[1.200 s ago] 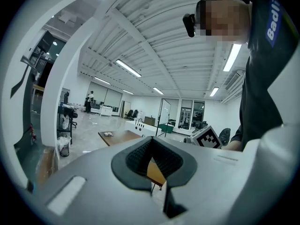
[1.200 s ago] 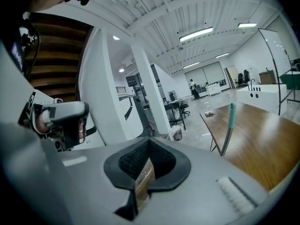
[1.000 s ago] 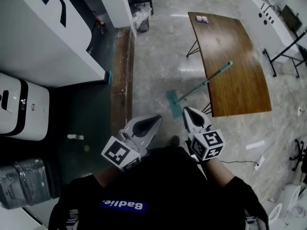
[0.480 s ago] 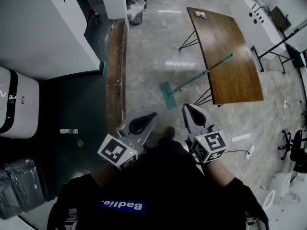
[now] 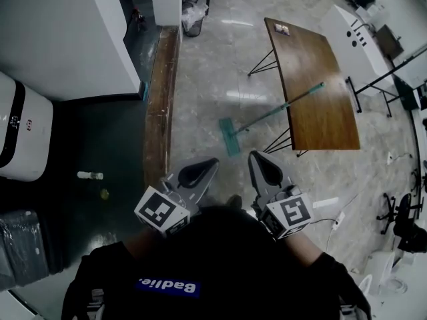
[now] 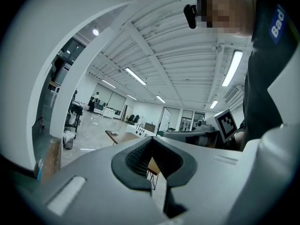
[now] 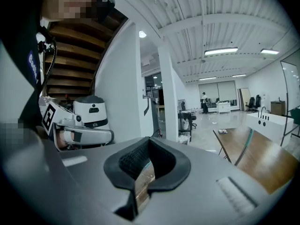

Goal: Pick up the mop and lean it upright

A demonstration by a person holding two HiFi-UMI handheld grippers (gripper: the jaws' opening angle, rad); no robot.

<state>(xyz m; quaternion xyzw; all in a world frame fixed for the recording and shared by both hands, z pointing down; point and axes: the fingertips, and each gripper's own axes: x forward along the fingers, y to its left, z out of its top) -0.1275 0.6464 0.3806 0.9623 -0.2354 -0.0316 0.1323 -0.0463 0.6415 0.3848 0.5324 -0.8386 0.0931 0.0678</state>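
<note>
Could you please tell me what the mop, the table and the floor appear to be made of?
The mop: slim teal handle, likely painted metal or plastic; its flat teal head is too small to tell. The table: glossy brown wood-grain top, perhaps veneer, on thin dark metal legs. The floor: polished grey stone-look tile, reflecting lights.

1. The pale stone floor (image 5: 207, 65) carries a mop (image 5: 229, 137), its head lying flat and its handle leaning on the worktop (image 5: 320, 105).
2. A small flat item (image 5: 283, 29) lies on the worktop's far end.
3. A bottle (image 5: 89, 175) lies on the darker floor.
</note>
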